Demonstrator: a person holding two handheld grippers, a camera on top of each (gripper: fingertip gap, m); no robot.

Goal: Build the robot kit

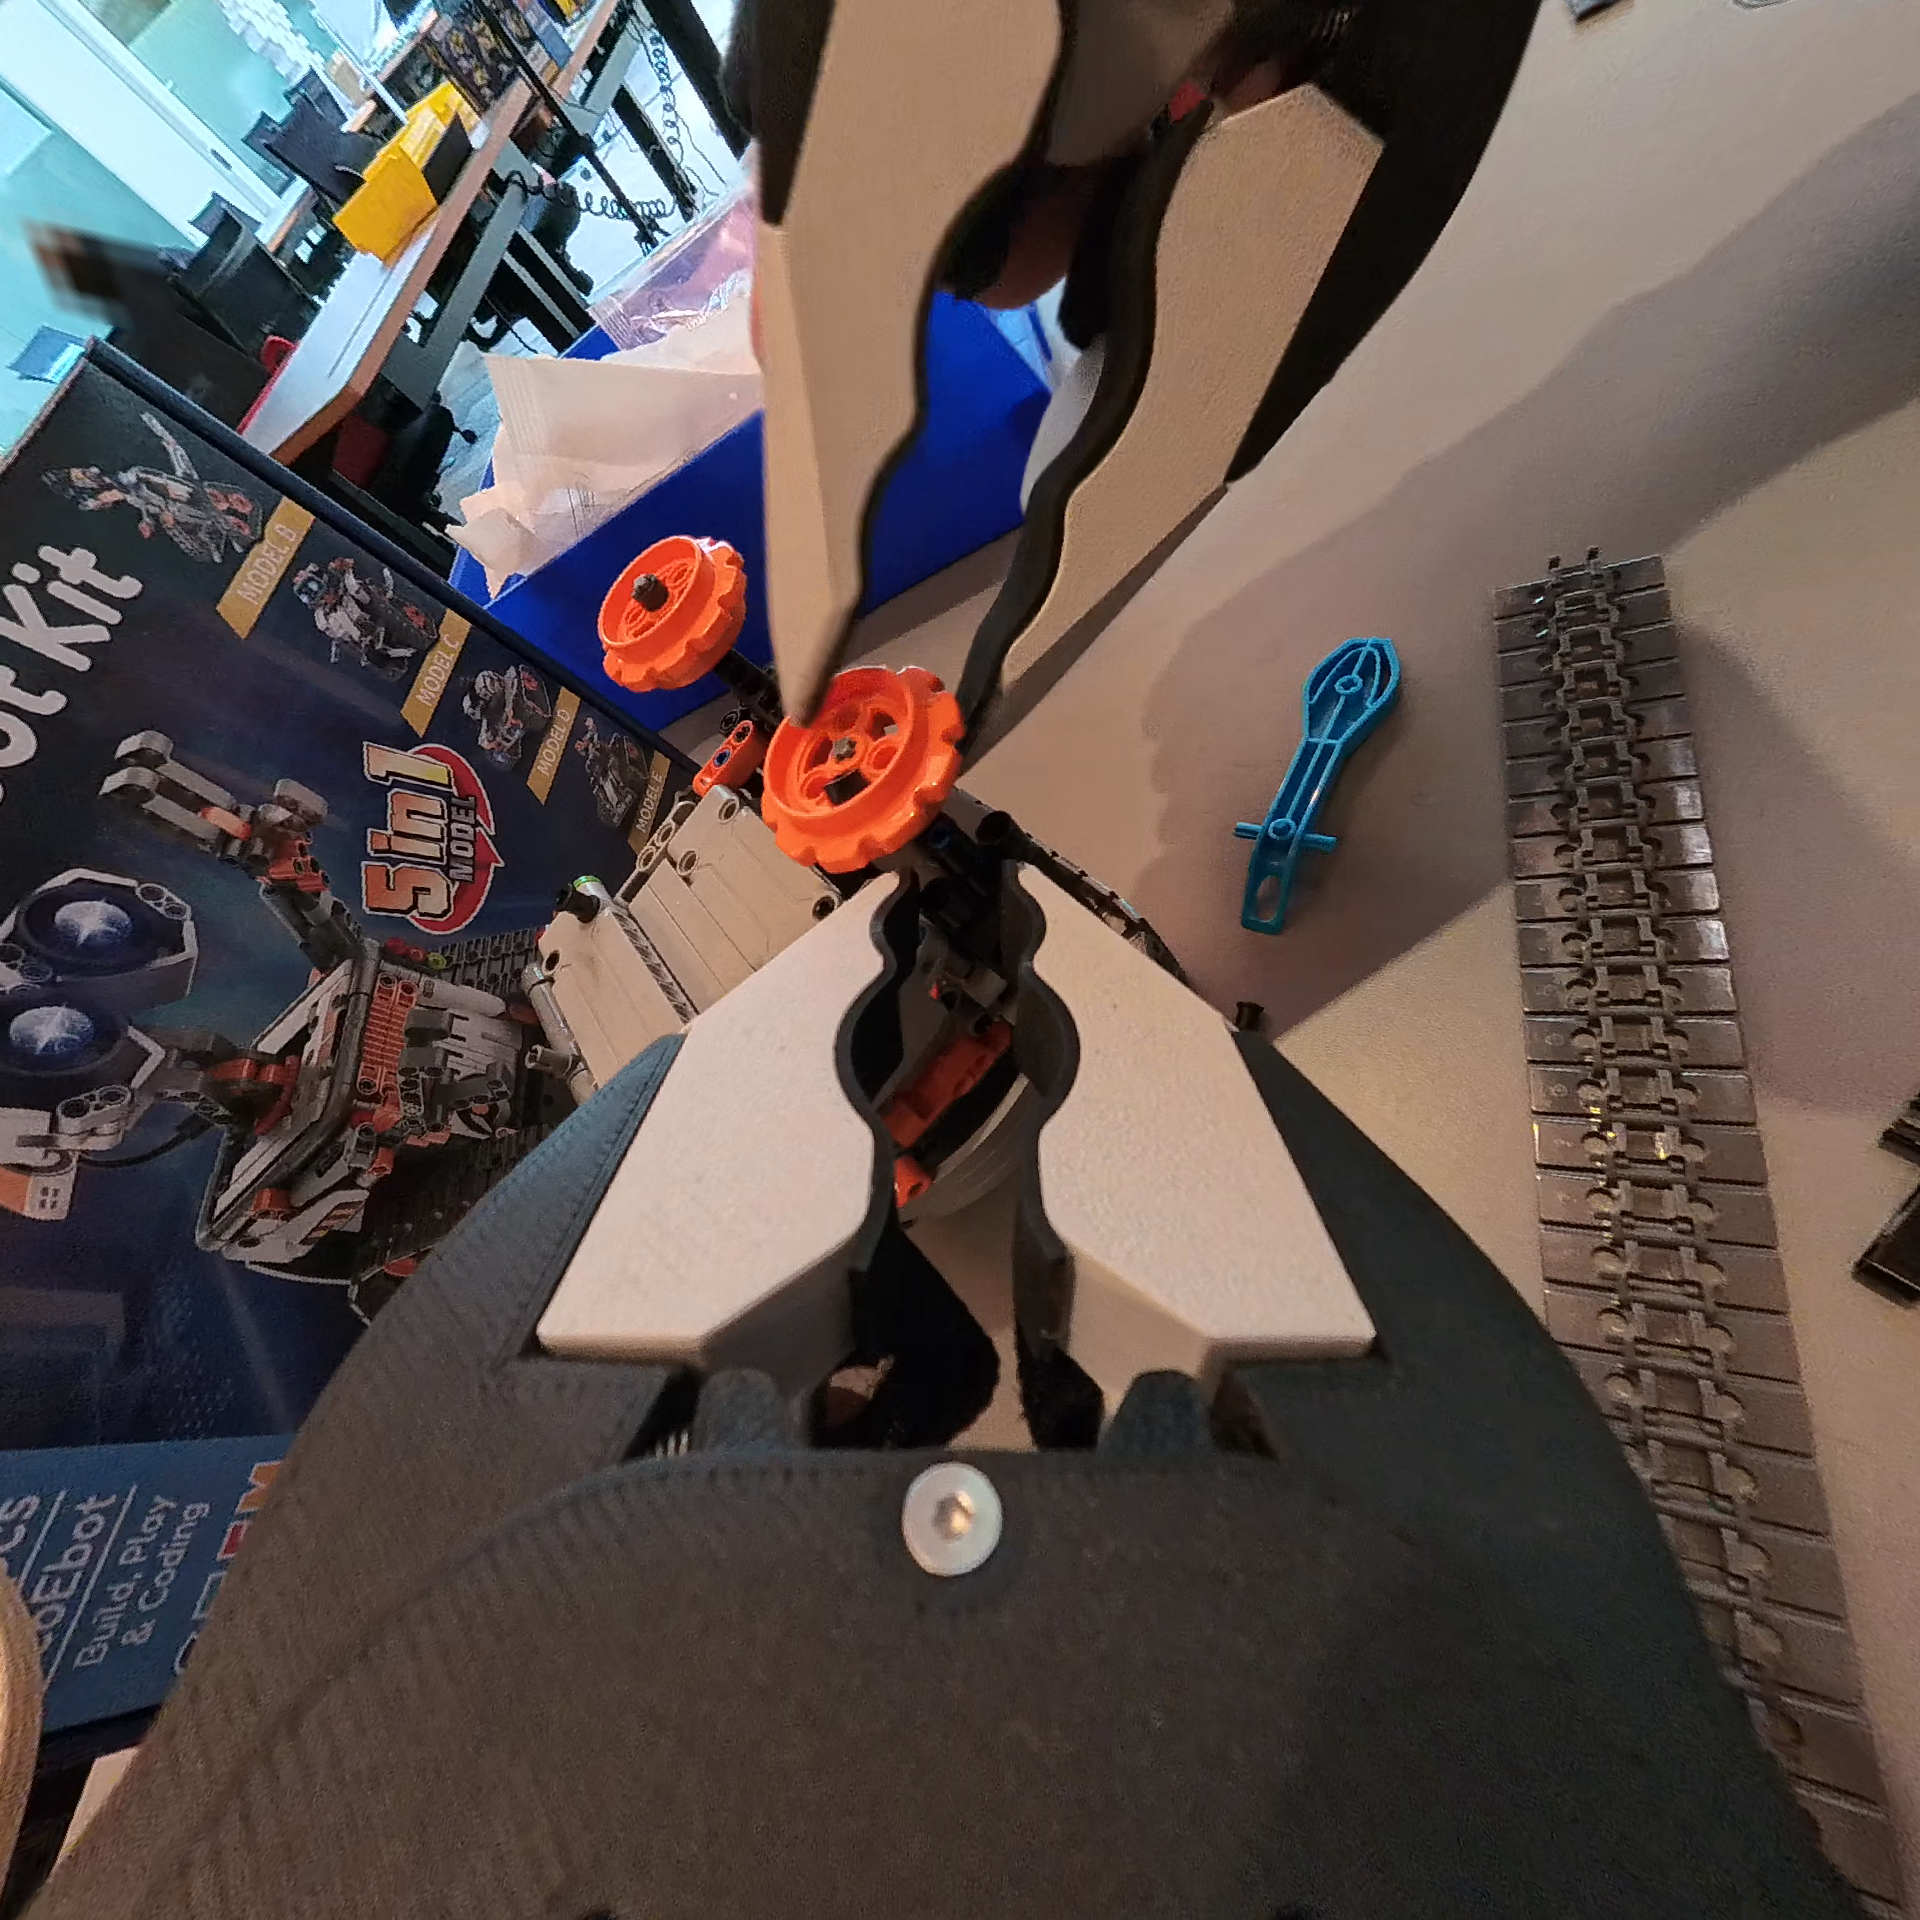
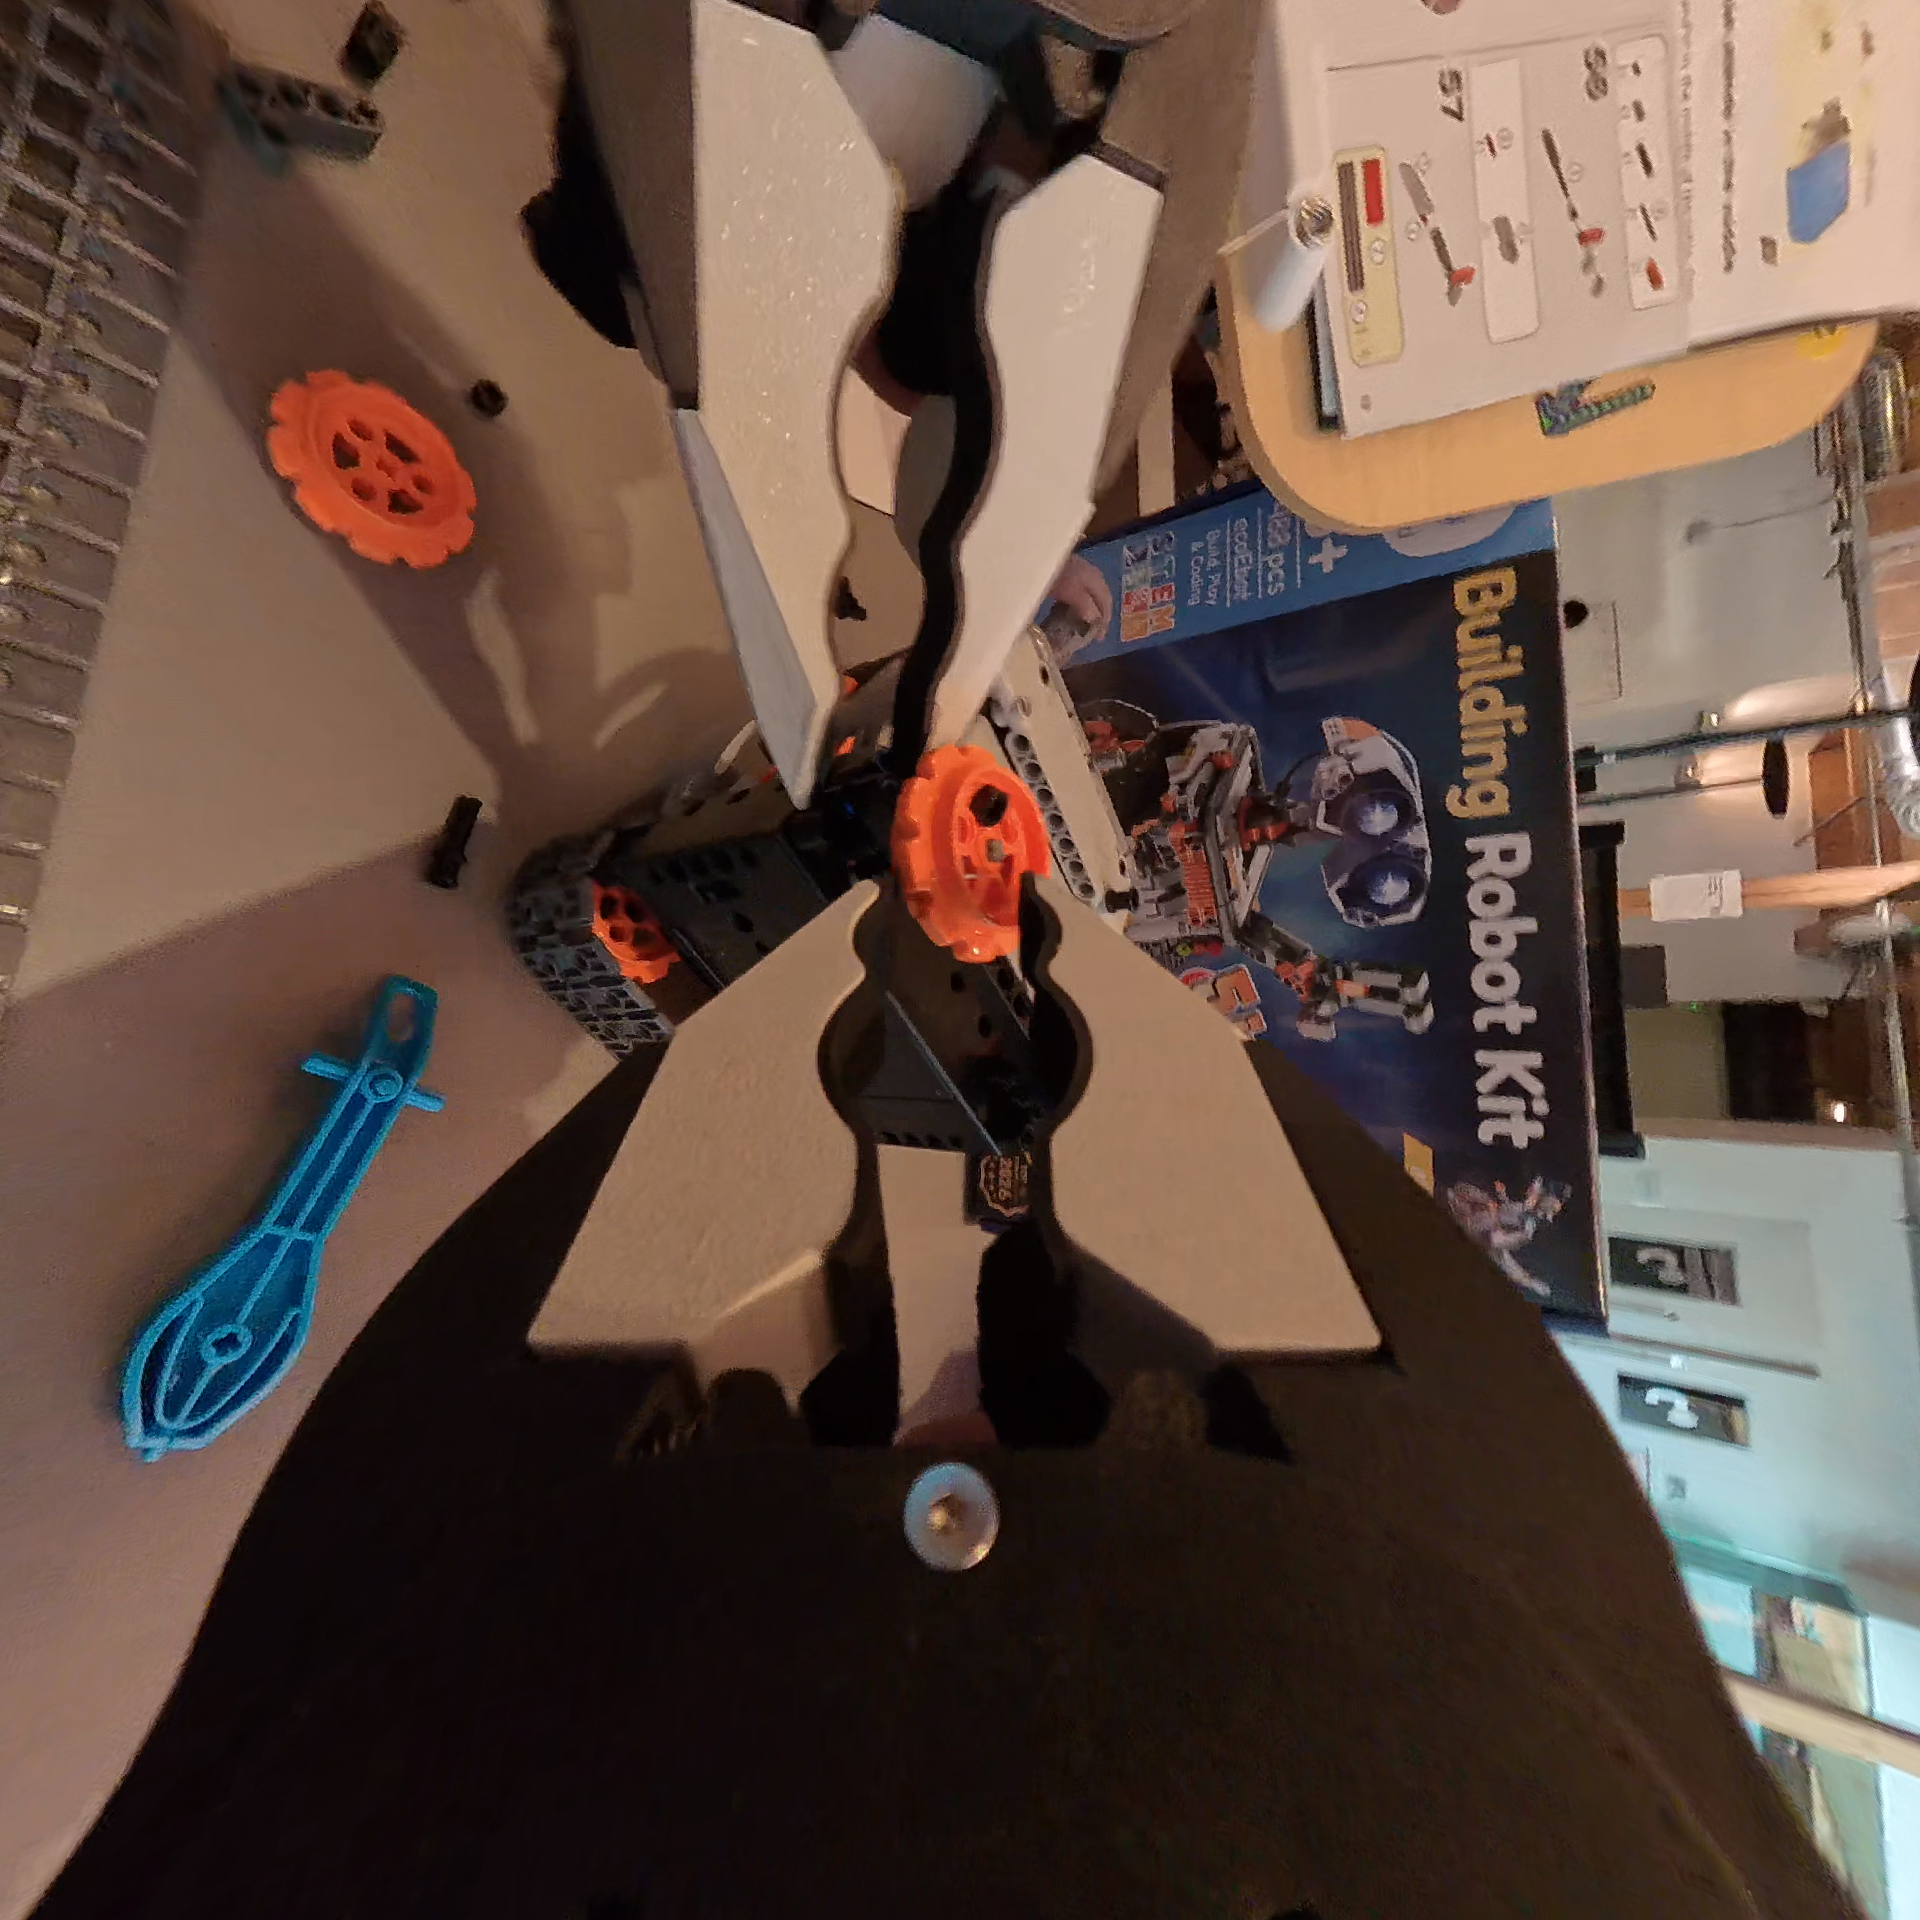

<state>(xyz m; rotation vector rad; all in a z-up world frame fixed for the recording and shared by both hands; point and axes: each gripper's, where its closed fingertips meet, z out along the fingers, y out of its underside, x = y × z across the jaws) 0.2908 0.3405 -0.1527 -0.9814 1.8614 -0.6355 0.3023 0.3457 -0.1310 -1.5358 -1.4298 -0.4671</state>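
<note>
On the far left, a dark blue kit box (image 1: pixel 260 831) is lying flat on the pale table (image 1: pixel 1351 416); it is showing only its printed face, so I cannot tell what is in it. Just behind it, a blue bin (image 1: pixel 727 582) is holding crumpled white paper (image 1: pixel 582 436).

Next to the box, the part-built robot model (image 1: pixel 727 883) is sitting on the table, carrying an orange wheel on its far axle (image 1: pixel 670 613). The left gripper (image 1: pixel 956 894) is reaching in from below with its tongs narrowed onto the model's black frame, and is holding it.

The right gripper (image 2: pixel 951 888) is coming in from the opposite side. Its tongs are pinching the near orange wheel (image 1: pixel 862 764) by the rim, at the model's upper end.

Right of the model, a blue plastic tool (image 1: pixel 1314 779) is lying on the table, well apart from both grippers. Farther right, a long grey track strip (image 1: pixel 1621 1039) is stretching flat along the table.

In the right wrist view, a loose orange wheel (image 2: pixel 369 468) and a small black pin (image 2: pixel 454 842) are lying on the table, while an instruction booklet (image 2: pixel 1558 156) is resting on a wooden board (image 2: pixel 1455 468) behind the box.
</note>
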